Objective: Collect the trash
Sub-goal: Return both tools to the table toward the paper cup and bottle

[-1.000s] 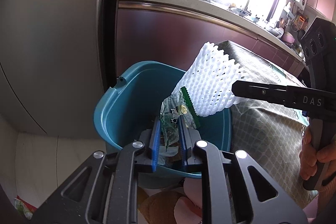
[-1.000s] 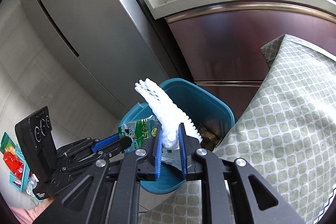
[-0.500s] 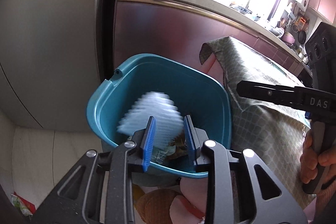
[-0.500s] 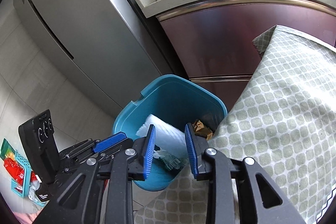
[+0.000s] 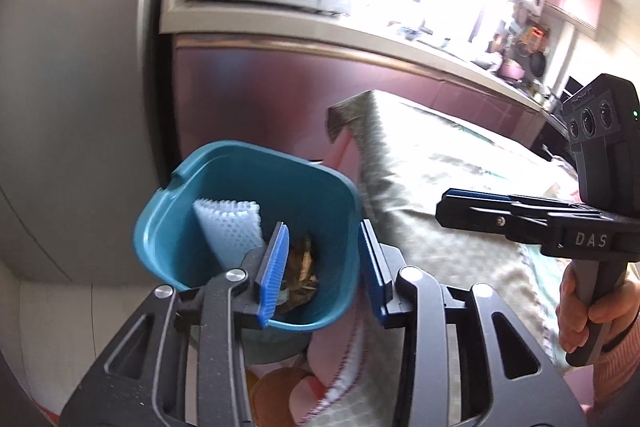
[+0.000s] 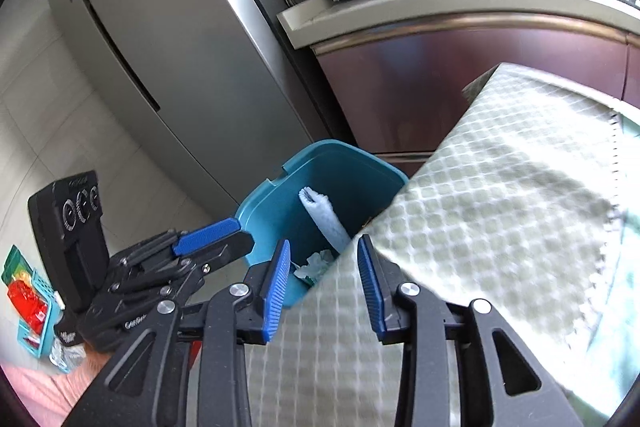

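Both the left hand-held gripper (image 5: 322,259) and right hand-held gripper (image 6: 324,285) had spread, empty; the foam net (image 5: 230,227) now lay in the bin (image 5: 168,251), at its 10 o'clock wall, beside the wrapper (image 5: 300,267).

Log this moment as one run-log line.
left gripper: open, empty | right gripper: open, empty | foam net: in bin | wrapper: in bin

The right gripper (image 6: 324,283) hangs at six o'clock, jaws apart and empty, over the tablecloth (image 6: 500,211) edge. Just beyond, the teal bin (image 6: 276,203) holds a white foam net (image 6: 326,221). The left gripper (image 6: 208,241) sits at nine o'clock.
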Motion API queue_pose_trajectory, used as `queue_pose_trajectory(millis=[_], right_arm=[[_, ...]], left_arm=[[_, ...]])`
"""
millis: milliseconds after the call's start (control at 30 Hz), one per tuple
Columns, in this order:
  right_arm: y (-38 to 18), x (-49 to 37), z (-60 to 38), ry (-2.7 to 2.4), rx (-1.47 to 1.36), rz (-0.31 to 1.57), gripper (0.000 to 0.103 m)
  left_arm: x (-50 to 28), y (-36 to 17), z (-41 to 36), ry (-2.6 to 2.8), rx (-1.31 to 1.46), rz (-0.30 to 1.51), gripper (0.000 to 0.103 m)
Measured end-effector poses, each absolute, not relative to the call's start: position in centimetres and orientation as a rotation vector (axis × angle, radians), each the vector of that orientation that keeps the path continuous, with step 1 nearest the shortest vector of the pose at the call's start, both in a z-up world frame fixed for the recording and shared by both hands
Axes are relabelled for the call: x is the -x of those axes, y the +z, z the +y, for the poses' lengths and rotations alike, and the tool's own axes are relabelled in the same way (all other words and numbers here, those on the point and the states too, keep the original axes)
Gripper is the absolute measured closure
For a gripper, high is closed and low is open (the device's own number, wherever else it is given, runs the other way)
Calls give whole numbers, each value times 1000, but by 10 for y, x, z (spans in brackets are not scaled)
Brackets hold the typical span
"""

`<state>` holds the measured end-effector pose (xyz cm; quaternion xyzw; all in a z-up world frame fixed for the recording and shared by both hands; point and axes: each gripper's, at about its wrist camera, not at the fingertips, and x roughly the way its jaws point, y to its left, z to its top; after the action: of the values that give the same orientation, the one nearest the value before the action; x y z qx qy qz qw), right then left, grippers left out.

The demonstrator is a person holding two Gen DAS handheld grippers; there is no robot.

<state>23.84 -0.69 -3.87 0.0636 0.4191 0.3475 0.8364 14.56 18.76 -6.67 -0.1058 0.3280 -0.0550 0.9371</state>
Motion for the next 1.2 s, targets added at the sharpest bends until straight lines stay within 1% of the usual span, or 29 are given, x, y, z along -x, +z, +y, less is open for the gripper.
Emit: queue_pose_trajectory(millis=[33, 167, 400, 667, 1200], right_arm=[[-35, -233, -14, 734, -135, 875, 67], [-20, -211, -46, 706, -146, 828, 66], [-4, -175, -119, 604, -228, 763, 64], [-7, -139, -196, 453, -312, 729, 63], [-26, -104, -301, 224, -466, 669, 63]], left_arm=[[-144, -63, 181, -128, 204, 661, 67], [-137, -51, 152, -193, 165, 637, 63], [-135, -40, 92, -321, 88, 632, 62], [-133, -38, 26, -430, 22, 644, 59], [-151, -45, -83, -577, -102, 673, 58]])
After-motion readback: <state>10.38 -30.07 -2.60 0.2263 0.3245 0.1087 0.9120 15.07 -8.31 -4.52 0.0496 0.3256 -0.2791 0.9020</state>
